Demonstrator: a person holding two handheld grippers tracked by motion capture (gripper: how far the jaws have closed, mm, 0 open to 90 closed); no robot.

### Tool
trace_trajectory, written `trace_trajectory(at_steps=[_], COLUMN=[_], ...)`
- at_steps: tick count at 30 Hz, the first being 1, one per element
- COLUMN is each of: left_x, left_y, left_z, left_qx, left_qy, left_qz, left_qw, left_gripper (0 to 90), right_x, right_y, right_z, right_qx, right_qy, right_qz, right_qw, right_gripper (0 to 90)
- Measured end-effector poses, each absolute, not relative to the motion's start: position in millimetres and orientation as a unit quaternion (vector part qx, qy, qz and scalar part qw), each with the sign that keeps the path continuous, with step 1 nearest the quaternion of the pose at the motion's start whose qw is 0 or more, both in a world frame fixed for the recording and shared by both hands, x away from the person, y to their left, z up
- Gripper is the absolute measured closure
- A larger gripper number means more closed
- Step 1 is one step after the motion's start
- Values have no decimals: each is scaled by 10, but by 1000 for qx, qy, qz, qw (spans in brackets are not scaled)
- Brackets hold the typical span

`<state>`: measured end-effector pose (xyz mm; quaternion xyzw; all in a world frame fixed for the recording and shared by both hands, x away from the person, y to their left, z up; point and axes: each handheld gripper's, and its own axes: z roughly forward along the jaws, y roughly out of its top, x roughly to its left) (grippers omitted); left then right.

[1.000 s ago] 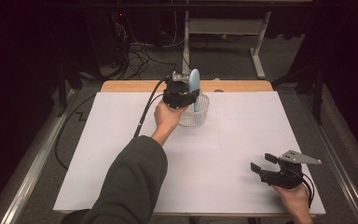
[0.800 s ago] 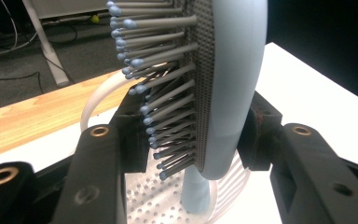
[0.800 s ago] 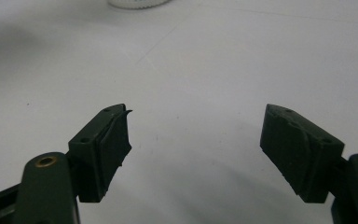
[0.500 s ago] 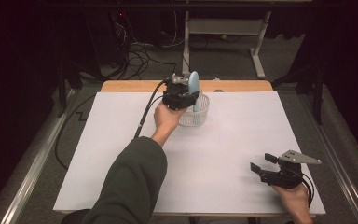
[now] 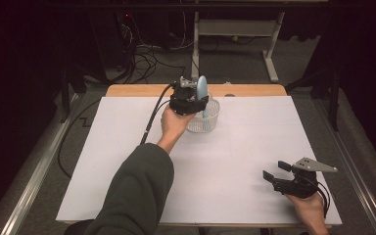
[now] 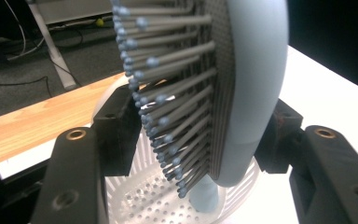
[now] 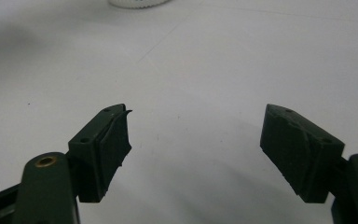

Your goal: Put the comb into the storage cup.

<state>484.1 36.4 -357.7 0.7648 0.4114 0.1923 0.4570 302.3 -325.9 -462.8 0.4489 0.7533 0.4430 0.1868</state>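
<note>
A white sheet (image 5: 235,161) covers nearly the whole table, leaving one strip of bare wooden tabletop (image 5: 137,90) along the far edge. Around it the room is dark: grey carpet, a tangle of black cables (image 5: 147,54) on the floor beyond the far left corner, and a light metal desk frame (image 5: 235,34) standing farther back. On the table there is one hairbrush, one basket and two grippers. The white perforated basket (image 5: 210,120) sits near the far edge, a little left of its middle, and the pale blue hairbrush (image 5: 202,90) stands upright in it, handle down on the basket floor and head rising above the rim. In the left gripper view the hairbrush (image 6: 256,70) shows its grey ball-tipped bristles turned toward one jaw and its smooth blue back toward the other, with the basket (image 6: 144,200) below. The left gripper (image 5: 188,100) is at the basket's near left side with its jaws around the brush head; they have just been opening, and now stand narrowly apart, the bristle-side pad clear of the bristles, while I cannot tell whether the other pad touches the back. The right gripper (image 5: 279,176) rests low near the near right corner, well apart from the basket, its jaws spread wide with bare white sheet (image 7: 200,154) between them.
</note>
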Motion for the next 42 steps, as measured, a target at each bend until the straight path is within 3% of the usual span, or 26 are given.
trace_trajectory(at_steps=[4, 10, 12, 17, 20, 42], left_x=[4856, 4875, 4890, 4908, 4926, 4989], left_y=[391, 433, 453, 503, 531, 799], left_z=[-3576, -3576, -3579, -3590, -3593, -3668], left_qx=[764, 763, 763, 766, 766, 755], left_qy=[413, 420, 422, 425, 430, 458], left_qz=[186, 179, 169, 164, 155, 126], left_qw=[459, 457, 459, 453, 453, 453], left_gripper=[344, 341, 271, 260, 184, 99], right_x=[3022, 3022, 3021, 3022, 3022, 3022], right_y=[-3256, -3256, -3256, -3257, -3256, -3255], right_z=[-4629, -4630, -4630, -4630, -4631, -4633], right_qx=[449, 450, 450, 449, 450, 450], right_qy=[753, 754, 754, 754, 754, 754], right_qz=[443, 442, 442, 442, 442, 441], right_qw=[186, 185, 186, 186, 185, 185], right_gripper=[241, 241, 241, 241, 241, 241])
